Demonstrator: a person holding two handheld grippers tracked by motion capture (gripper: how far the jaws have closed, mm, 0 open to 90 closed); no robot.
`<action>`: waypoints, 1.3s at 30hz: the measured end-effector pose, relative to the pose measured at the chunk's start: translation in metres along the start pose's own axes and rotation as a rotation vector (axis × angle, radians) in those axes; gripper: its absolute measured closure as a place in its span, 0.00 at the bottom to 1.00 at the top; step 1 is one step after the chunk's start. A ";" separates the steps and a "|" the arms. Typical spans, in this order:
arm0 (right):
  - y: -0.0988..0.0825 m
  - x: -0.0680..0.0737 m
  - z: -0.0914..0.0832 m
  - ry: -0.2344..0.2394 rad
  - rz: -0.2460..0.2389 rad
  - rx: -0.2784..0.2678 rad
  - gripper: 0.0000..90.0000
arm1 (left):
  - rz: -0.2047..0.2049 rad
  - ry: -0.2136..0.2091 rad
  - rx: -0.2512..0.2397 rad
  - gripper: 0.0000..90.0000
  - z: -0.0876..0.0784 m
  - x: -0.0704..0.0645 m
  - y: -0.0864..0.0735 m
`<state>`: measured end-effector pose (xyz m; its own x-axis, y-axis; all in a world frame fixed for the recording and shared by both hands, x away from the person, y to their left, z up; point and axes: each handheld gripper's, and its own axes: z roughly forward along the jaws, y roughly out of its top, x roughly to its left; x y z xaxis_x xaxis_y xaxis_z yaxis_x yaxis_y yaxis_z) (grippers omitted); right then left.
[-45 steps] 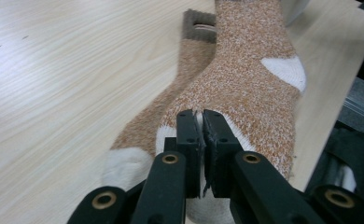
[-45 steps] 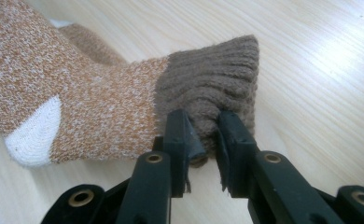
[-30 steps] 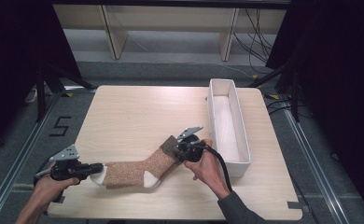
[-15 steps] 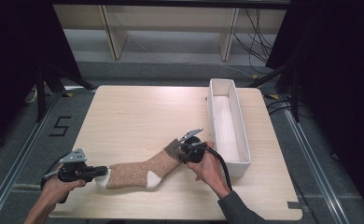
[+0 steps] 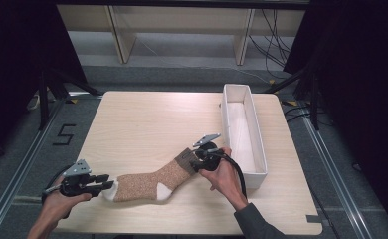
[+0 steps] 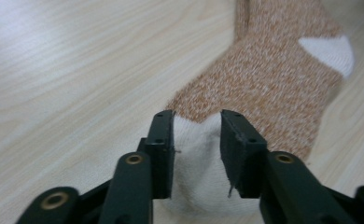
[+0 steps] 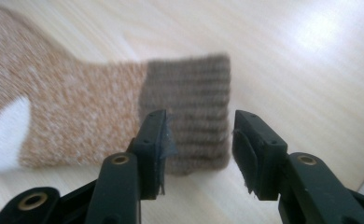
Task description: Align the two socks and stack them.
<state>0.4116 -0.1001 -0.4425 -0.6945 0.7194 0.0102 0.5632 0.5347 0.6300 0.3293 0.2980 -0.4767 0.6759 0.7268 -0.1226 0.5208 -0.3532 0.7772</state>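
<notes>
A sock (image 5: 154, 180) lies flat on the table (image 5: 142, 124), near its front edge. The left gripper (image 5: 102, 183) sits at its toe, the right gripper (image 5: 196, 162) at its cuff. A tray (image 5: 255, 144) stands lengthwise along the table's right side.

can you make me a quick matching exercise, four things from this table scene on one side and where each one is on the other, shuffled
Things:
1. white toe of the speckled brown knit sock
2. dark brown ribbed cuff of the sock
3. white heel patch of the sock
4. long white rectangular tray

Places:
A. along the right side of the light wooden table
B. between the open jaws of the right gripper
C. on the sock's bend, at its near edge
D. between the open jaws of the left gripper

Pairs: 1-D, 2-B, 3-C, 4-A
</notes>
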 end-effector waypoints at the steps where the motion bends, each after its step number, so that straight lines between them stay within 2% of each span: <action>1: 0.002 0.001 -0.001 -0.002 -0.002 -0.017 0.67 | -0.010 0.000 -0.016 0.69 -0.001 -0.005 0.001; 3: 0.006 0.002 -0.003 0.008 -0.004 -0.009 0.74 | -0.019 -0.011 -0.037 0.70 -0.002 -0.015 0.003; 5: 0.008 0.003 0.003 0.009 -0.026 -0.018 0.79 | -0.034 -0.033 -0.061 0.72 0.000 -0.026 0.005; 6: 0.009 0.004 0.007 0.010 -0.029 -0.004 0.80 | -0.025 -0.035 -0.062 0.73 0.001 -0.030 0.005; 9: 0.009 0.004 0.020 -0.007 -0.081 0.054 0.81 | -0.016 -0.037 -0.044 0.77 0.009 -0.039 0.004; 11: 0.006 0.003 0.028 -0.015 -0.085 0.076 0.81 | -0.025 -0.028 -0.029 0.80 0.013 -0.041 0.000; 13: 0.003 0.001 0.032 -0.013 -0.085 0.084 0.82 | -0.018 -0.034 0.007 0.83 0.018 -0.040 -0.004; 15: 0.001 0.002 0.035 -0.018 -0.077 0.087 0.82 | -0.022 -0.014 0.034 0.86 0.021 -0.038 -0.009; 16: 0.001 0.002 0.035 -0.019 -0.077 0.089 0.82 | -0.006 -0.010 0.061 0.86 0.023 -0.036 -0.011; 17: 0.000 0.003 0.036 -0.019 -0.070 0.093 0.82 | -0.015 0.000 0.064 0.87 0.025 -0.036 -0.013; 18: 0.000 0.002 0.038 -0.026 -0.097 0.074 0.81 | -0.007 0.003 0.075 0.88 0.026 -0.035 -0.015; 19: 0.000 0.002 0.038 -0.026 -0.097 0.074 0.81 | -0.011 0.005 0.073 0.88 0.027 -0.036 -0.017; 21: -0.001 0.002 0.037 -0.022 -0.070 0.078 0.81 | -0.001 0.009 0.080 0.88 0.027 -0.036 -0.017; 22: 0.000 0.001 0.037 -0.020 -0.073 0.070 0.79 | 0.003 0.017 0.079 0.89 0.027 -0.037 -0.017; 23: 0.000 0.002 0.036 -0.011 -0.047 0.071 0.77 | 0.011 0.019 0.081 0.89 0.028 -0.037 -0.017; 24: 0.000 0.001 0.035 -0.009 -0.063 0.059 0.75 | 0.015 0.021 0.092 0.89 0.027 -0.037 -0.016; 25: 0.000 0.001 0.034 -0.007 -0.049 0.050 0.74 | 0.014 0.022 0.087 0.89 0.028 -0.037 -0.016; 27: 0.002 0.004 0.027 -0.019 0.006 0.077 0.73 | 0.010 0.019 0.086 0.90 0.028 -0.036 -0.016; 28: 0.002 0.002 0.027 -0.018 -0.008 0.063 0.74 | 0.011 0.018 0.085 0.91 0.028 -0.036 -0.016; 29: 0.002 -0.002 0.028 -0.021 -0.069 0.034 0.74 | 0.012 0.017 0.086 0.91 0.028 -0.036 -0.016; 30: 0.002 -0.001 0.028 -0.019 -0.047 0.050 0.75 | 0.012 0.016 0.088 0.91 0.028 -0.036 -0.016; 33: 0.000 -0.004 0.034 -0.022 -0.061 0.063 0.77 | 0.012 0.026 0.090 0.94 0.029 -0.037 -0.016; 35: -0.001 0.000 0.035 -0.009 -0.016 0.092 0.79 | 0.022 0.023 0.091 0.98 0.030 -0.037 -0.016; 36: 0.000 -0.002 0.036 -0.023 -0.065 0.075 0.81 | 0.025 0.016 0.098 0.98 0.030 -0.036 -0.016; 37: -0.001 -0.001 0.036 -0.021 -0.064 0.078 0.81 | 0.012 0.017 0.093 0.99 0.031 -0.036 -0.016; 39: -0.001 -0.002 0.036 -0.019 -0.069 0.077 0.82 | 0.015 0.016 0.095 0.99 0.031 -0.035 -0.016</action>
<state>0.4284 -0.0863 -0.4712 -0.7245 0.6877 -0.0458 0.5479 0.6150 0.5671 0.3136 0.2603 -0.5042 0.6759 0.7300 -0.1014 0.5585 -0.4175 0.7168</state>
